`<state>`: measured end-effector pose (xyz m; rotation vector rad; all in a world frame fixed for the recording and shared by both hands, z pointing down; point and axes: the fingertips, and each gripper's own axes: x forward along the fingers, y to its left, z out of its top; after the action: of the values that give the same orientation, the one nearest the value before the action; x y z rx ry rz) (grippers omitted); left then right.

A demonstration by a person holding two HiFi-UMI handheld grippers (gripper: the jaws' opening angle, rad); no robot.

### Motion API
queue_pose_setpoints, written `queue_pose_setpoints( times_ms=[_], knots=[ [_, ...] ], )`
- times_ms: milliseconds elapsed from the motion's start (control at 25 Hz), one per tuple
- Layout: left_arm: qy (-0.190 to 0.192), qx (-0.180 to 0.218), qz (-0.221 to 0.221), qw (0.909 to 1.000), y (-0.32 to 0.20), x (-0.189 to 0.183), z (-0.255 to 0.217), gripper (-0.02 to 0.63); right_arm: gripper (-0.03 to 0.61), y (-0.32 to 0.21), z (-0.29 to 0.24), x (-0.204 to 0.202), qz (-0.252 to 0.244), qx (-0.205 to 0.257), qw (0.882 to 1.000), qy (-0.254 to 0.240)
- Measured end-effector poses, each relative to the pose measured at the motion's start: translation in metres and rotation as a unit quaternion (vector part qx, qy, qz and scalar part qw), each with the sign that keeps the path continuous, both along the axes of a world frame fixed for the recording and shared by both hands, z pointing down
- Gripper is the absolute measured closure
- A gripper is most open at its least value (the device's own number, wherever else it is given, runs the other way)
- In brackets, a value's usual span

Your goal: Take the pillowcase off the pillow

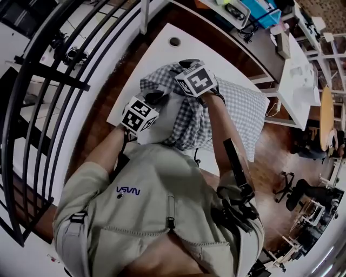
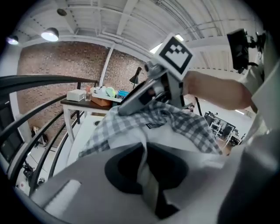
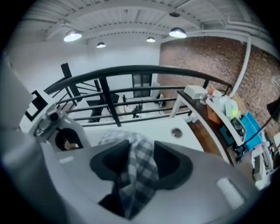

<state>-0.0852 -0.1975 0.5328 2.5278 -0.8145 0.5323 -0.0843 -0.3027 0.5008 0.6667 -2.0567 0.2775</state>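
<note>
A grey-and-white checked pillowcase (image 1: 238, 108) lies bunched on the white table (image 1: 162, 48), and the pale pillow (image 1: 165, 121) sticks out of its near end. My left gripper (image 1: 147, 108) is at that bare end. In the left gripper view it (image 2: 144, 151) is shut on a fold of the pillow's white cloth (image 2: 175, 140), with the pillowcase (image 2: 183, 120) heaped beyond. My right gripper (image 1: 195, 81) is over the bunched case. In the right gripper view its jaws (image 3: 138, 151) stand open with a strip of the checked pillowcase (image 3: 140, 162) running between them.
A black railing (image 1: 54, 81) runs along the table's left side. The table has a round cable hole (image 1: 174, 41) at its far end. A cluttered desk (image 1: 254, 13) stands behind, and office chairs (image 1: 303, 195) are on the wooden floor to the right.
</note>
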Motion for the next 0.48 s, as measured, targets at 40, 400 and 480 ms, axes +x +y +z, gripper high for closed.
queue_pose_setpoints(
  times_ms=[40, 400, 480],
  knots=[
    [-0.004, 0.011, 0.001, 0.9999, 0.002, 0.0, -0.003, 0.588, 0.442, 0.0, 0.008, 0.001, 0.001, -0.002, 1.0, 0.017],
    [-0.001, 0.147, 0.047, 0.9881, 0.044, -0.008, -0.061, 0.594, 0.571, -0.06, -0.04, 0.06, 0.155, 0.126, 0.98, 0.004],
    [0.029, 0.157, 0.035, 0.9866, 0.047, -0.015, -0.075, 0.594, 0.571, -0.067, -0.037, 0.099, 0.208, 0.126, 0.97, 0.026]
  ],
)
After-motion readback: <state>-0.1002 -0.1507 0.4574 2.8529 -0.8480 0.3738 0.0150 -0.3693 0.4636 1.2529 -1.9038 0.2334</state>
